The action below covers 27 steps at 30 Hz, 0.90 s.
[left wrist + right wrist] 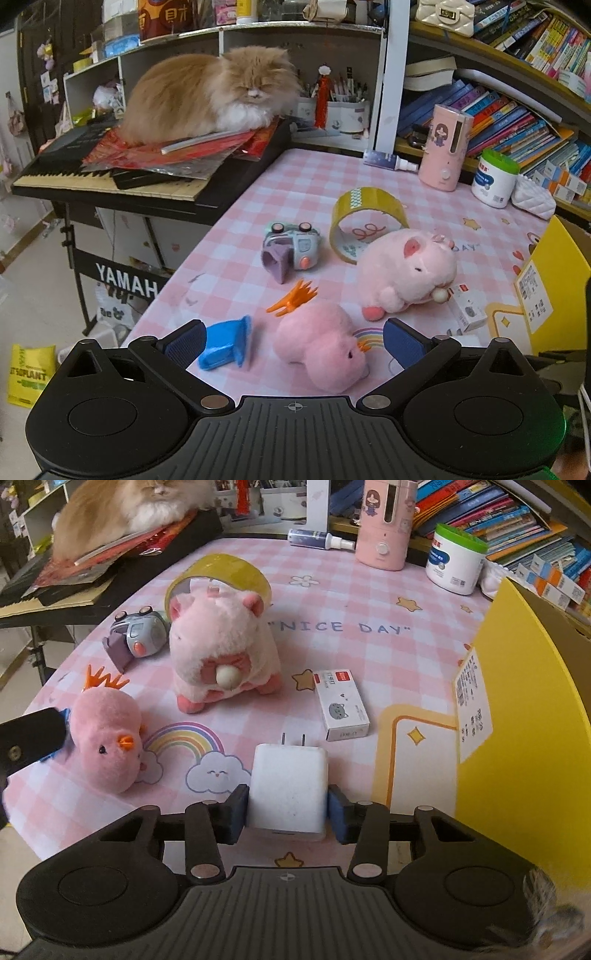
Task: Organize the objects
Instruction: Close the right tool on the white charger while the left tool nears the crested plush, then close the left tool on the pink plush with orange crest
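Observation:
My right gripper [288,812] is shut on a white plug charger [288,786], its blue pads pressing both sides while the charger rests on the pink checked tablecloth [369,590]. My left gripper [293,341] is open around a pink chick plush [321,350] that lies between its fingers without touching them. In the right wrist view one of its fingers [33,734] sits just left of the chick [107,742]. A pink pig plush [221,646] stands farther back. A small white box [341,705] lies right of the pig.
A blue plastic piece [225,347], orange hair claw [291,299], toy car [291,247] and yellow tape roll [369,203] lie around. A yellow box [517,701] stands at the right. A cat [207,92] sits on a keyboard [92,177]. Humidifier [384,524] and jar [454,557] stand at the back.

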Available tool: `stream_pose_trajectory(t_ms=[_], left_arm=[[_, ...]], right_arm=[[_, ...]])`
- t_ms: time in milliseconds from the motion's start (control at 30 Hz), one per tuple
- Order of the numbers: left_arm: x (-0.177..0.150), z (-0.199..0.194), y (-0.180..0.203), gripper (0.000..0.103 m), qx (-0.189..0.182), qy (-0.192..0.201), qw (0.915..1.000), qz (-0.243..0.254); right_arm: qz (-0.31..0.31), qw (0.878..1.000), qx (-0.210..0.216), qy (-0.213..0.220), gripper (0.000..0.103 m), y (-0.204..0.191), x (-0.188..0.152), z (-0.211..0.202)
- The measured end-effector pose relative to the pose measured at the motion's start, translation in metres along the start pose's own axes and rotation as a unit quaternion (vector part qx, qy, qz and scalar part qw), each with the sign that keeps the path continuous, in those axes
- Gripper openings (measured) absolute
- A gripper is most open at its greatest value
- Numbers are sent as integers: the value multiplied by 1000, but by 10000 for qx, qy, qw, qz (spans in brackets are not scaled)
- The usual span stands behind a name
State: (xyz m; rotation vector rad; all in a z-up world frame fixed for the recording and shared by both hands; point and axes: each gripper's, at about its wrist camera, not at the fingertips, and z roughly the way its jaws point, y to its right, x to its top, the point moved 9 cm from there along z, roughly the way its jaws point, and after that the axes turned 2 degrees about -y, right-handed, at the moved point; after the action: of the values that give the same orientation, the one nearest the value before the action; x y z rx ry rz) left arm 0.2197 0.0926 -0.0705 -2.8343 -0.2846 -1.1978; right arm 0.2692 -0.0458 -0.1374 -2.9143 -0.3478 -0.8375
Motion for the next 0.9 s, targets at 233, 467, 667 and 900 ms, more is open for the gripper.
stream_pose_trajectory(t_ms=[233,467,667,900], left_arm=[[5,14,8,101,-66,-48,9999,-89],[0,34,13,90,-86,-282,9995,-83],[-1,54,20,78,-58,-428,9990,87],[-10,76,21,57,94,-737,9970,228]], right_arm=[[-165,9996,213,-3,41,0,2,-13],[-343,9989,238,194,41,5,4,-24],[-551,9979,254,209,41,1,2,-24],[-668,9969,348,241,41,-2,2,-25]])
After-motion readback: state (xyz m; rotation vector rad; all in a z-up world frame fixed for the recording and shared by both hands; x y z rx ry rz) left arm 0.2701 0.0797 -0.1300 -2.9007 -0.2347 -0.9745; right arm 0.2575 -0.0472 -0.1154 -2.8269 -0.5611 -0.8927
